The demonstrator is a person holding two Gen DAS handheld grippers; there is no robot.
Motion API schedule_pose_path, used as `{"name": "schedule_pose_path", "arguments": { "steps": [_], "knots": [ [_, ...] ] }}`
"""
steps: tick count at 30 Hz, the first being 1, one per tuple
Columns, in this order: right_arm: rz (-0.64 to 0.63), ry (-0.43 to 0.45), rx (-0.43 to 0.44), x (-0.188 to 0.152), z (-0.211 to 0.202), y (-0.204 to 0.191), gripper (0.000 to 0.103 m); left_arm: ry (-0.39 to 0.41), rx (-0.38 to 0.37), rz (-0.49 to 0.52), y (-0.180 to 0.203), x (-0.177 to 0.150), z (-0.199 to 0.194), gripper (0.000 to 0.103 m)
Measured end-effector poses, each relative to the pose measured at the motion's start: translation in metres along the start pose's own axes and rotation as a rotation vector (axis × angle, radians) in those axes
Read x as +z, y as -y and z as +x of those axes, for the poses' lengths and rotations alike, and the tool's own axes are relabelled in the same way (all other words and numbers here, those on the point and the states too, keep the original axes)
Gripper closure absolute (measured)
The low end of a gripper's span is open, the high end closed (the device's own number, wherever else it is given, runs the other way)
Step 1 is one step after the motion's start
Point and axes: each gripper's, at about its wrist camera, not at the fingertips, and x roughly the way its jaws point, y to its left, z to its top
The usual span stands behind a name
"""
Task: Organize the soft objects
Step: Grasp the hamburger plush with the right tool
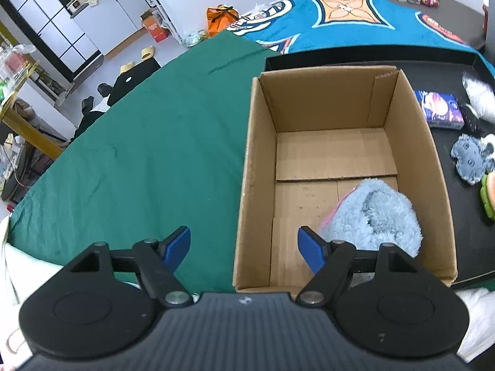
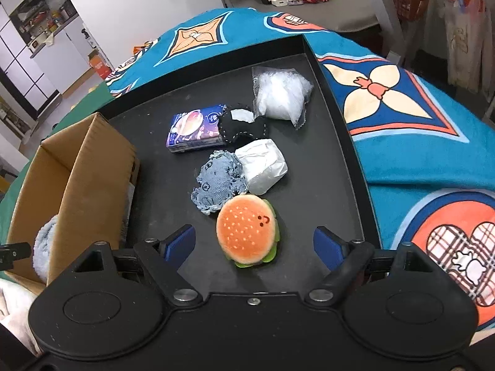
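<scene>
An open cardboard box (image 1: pixel 256 167) stands on a black tray; a fluffy light-blue soft item (image 1: pixel 377 216) lies in its near right corner. My left gripper (image 1: pixel 244 247) is open and empty above the box's near left wall. In the right wrist view the box (image 2: pixel 92 167) is at left. On the tray (image 2: pixel 324 185) lie a plush burger (image 2: pixel 247 232), a denim soft toy (image 2: pixel 216 185), a white wrapped bundle (image 2: pixel 263 164), a black fabric piece (image 2: pixel 244 130), a tissue pack (image 2: pixel 195 130) and a clear plastic bag (image 2: pixel 281 92). My right gripper (image 2: pixel 253 241) is open, straddling the burger from above.
A green cloth (image 1: pixel 154 142) covers the surface left of the box. A blue patterned blanket (image 2: pixel 417 117) lies right of and behind the tray. The tray has raised walls. Room furniture and clutter stand far behind.
</scene>
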Motion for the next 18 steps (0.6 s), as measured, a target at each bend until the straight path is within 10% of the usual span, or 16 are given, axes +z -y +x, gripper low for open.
{"name": "schedule_pose_path", "arguments": {
  "steps": [9,18],
  "knots": [
    [-0.056,-0.012,-0.019,-0.002,0.016,-0.005,0.022,-0.018,0.058,0.097,0.024,0.003,0.005,0.028],
    [-0.035,-0.03,-0.006,-0.003,0.023,0.002,0.062,-0.03,0.089,0.16,0.039,0.005,0.008,0.028]
  ]
}}
